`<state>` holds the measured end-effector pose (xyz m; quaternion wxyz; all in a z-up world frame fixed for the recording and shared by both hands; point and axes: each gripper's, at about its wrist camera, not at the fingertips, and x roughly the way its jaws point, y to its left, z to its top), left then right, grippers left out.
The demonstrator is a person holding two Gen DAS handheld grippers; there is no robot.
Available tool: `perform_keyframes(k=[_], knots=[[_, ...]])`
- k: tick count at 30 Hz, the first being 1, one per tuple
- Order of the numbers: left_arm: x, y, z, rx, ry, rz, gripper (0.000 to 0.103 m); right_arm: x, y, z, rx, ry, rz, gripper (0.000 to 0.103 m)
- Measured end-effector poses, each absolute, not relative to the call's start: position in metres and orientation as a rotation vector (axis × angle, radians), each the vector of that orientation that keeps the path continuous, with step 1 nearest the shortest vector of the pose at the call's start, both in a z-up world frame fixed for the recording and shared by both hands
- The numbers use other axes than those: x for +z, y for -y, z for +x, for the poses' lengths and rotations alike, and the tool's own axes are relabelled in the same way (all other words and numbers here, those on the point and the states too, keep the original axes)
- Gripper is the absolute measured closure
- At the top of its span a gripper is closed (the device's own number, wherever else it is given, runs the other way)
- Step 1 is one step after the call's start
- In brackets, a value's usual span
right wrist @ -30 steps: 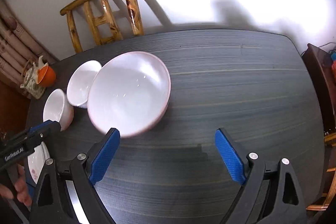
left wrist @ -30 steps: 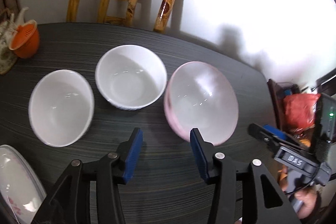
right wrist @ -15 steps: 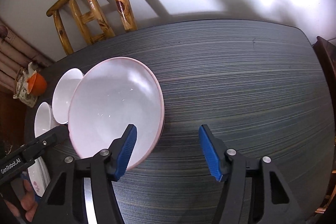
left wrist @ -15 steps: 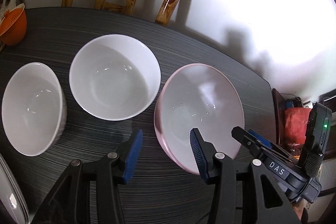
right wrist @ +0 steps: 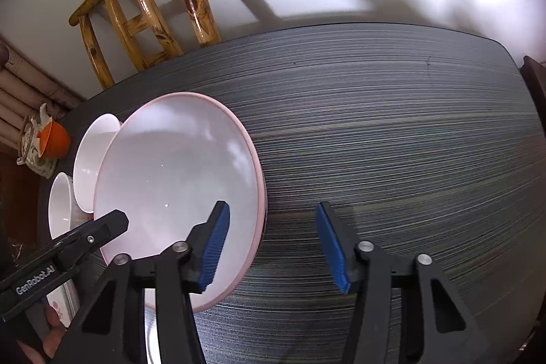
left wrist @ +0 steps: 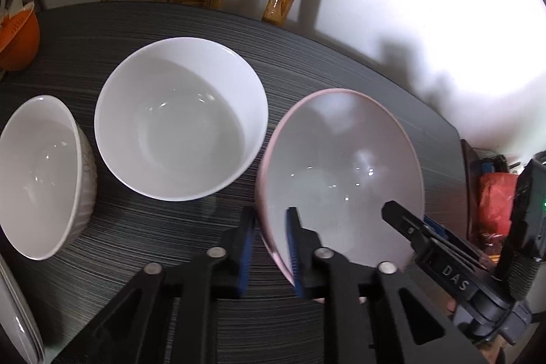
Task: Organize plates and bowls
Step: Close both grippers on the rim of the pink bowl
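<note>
The left gripper (left wrist: 269, 248) has just been closing, and its blue pads now pinch the rim of the pink bowl (left wrist: 341, 173) at the bowl's 7 o'clock. The right gripper (right wrist: 273, 248) has been closing too. It is half open, with the bowl's 4 o'clock rim between its pads, not squeezed. The bowl sits on the dark table (right wrist: 392, 132), with two white bowls (left wrist: 181, 118) at its 9 o'clock.

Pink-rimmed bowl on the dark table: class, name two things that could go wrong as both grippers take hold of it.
1. The left gripper has just closed on only the near rim of the pink-rimmed bowl; so thin a pinch might slip or tip it.
2. The right gripper, jaws just closing, straddles the opposite rim unclamped, and the white ceramic bowl sits close, so a swing could knock it.
</note>
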<state>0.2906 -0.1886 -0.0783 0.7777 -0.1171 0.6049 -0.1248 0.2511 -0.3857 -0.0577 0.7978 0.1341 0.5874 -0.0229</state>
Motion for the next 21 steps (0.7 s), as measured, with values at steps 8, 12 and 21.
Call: perform_keyframes(k=[8, 12, 21], knots=[[-0.076, 0.192, 0.28, -0.287, -1.282, -0.173, 0.09, -0.056, 0.373, 0.243, -0.035, -1.253, 0.283, 0.086], [-0.068, 0.189, 0.27, -0.293, -1.267, -0.148, 0.09, -0.052, 0.37, 0.231, -0.044, -1.247, 0.283, 0.087], [-0.047, 0.164, 0.216, -0.303, -1.251, -0.1, 0.09, -0.029, 0.353, 0.186, -0.045, -1.246, 0.298, 0.088]])
